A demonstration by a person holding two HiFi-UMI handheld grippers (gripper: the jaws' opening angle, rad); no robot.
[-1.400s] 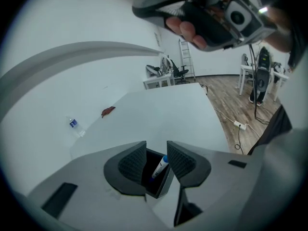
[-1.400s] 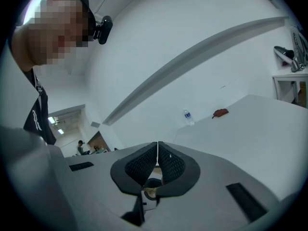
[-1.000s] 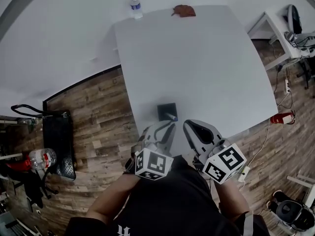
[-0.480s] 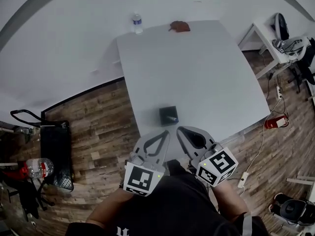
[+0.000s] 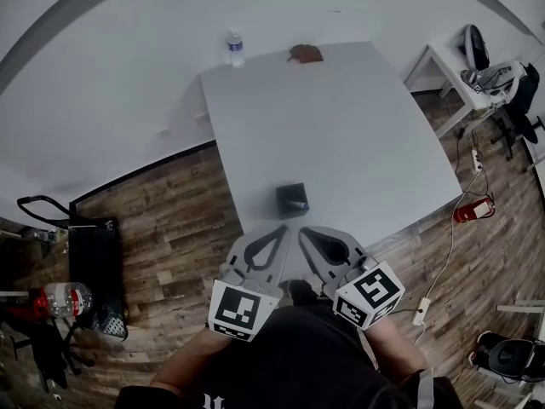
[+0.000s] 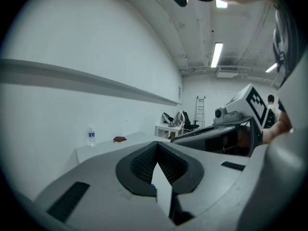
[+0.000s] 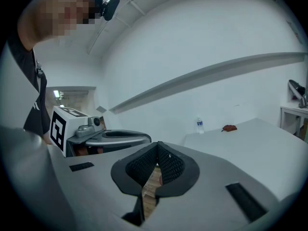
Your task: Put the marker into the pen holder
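A dark square pen holder (image 5: 291,198) stands near the front edge of the white table (image 5: 341,126). The marker (image 5: 298,204) sits inside it, with only its blue end showing. Both grippers hang just off that front edge, close to my body and clear of the holder. The left gripper (image 5: 283,229) is shut with nothing in it, and in its own view the left gripper (image 6: 157,147) has its pads pressed together. The right gripper (image 5: 304,232) is beside it; in its own view the right gripper (image 7: 157,149) is also shut and empty, with wood floor showing below its pads.
A water bottle (image 5: 235,48) and a brown-red object (image 5: 305,54) stand at the table's far edge. A white desk with chairs (image 5: 485,71) is at the right. On the wood floor are a red device with cables (image 5: 468,211) and a black bag (image 5: 98,254).
The left gripper's jaws, open beside the holder a second ago, have closed. Both grippers have drawn back from the holder toward my body. The marker stays in the holder.
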